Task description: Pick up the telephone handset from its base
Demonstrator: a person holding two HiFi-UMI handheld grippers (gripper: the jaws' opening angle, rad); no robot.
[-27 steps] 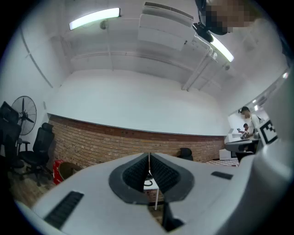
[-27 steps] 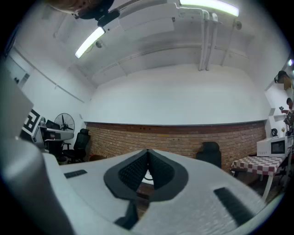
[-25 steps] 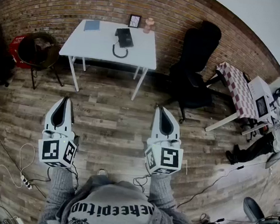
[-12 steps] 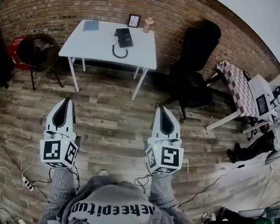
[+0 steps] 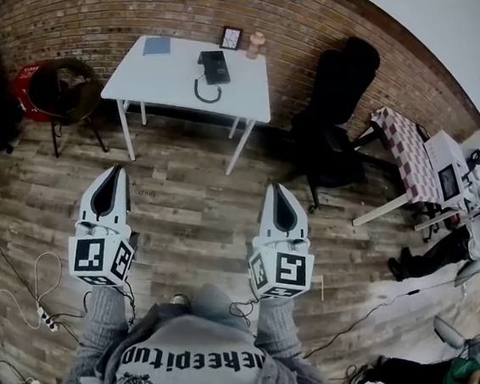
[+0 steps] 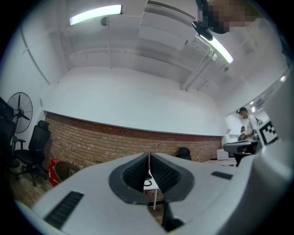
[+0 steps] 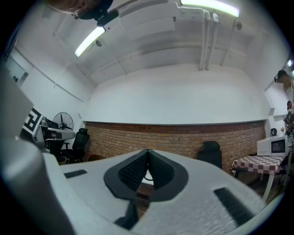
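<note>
I hold both tools out in front of me over the plank floor (image 5: 196,208), well short of anything to pick up. My left tool (image 5: 116,170) has its jaws pressed together with nothing between them, and its own view shows the ribbed pads meeting at the tip. My right tool (image 5: 275,186) is the same, jaws narrow to touching and empty. The two sit side by side and well apart, both pointing toward 12 o'clock. The telephone (image 5: 213,64) is far ahead, at about 12 o'clock, on a white worktop (image 5: 170,86) that stands against the brick wall (image 5: 115,3). It is a dark shape near the worktop's middle, and at this size I cannot separate the handset from its base. Its cord (image 5: 206,90) loops on the worktop at the telephone's 6 o'clock side. A blue notebook (image 5: 157,44) lies at the telephone's 9 o'clock, and a small picture frame (image 5: 231,37) stands at its 12 o'clock by the wall. A black office chair (image 5: 334,111) stands at my 1 o'clock, just beside the worktop's right end.
</note>
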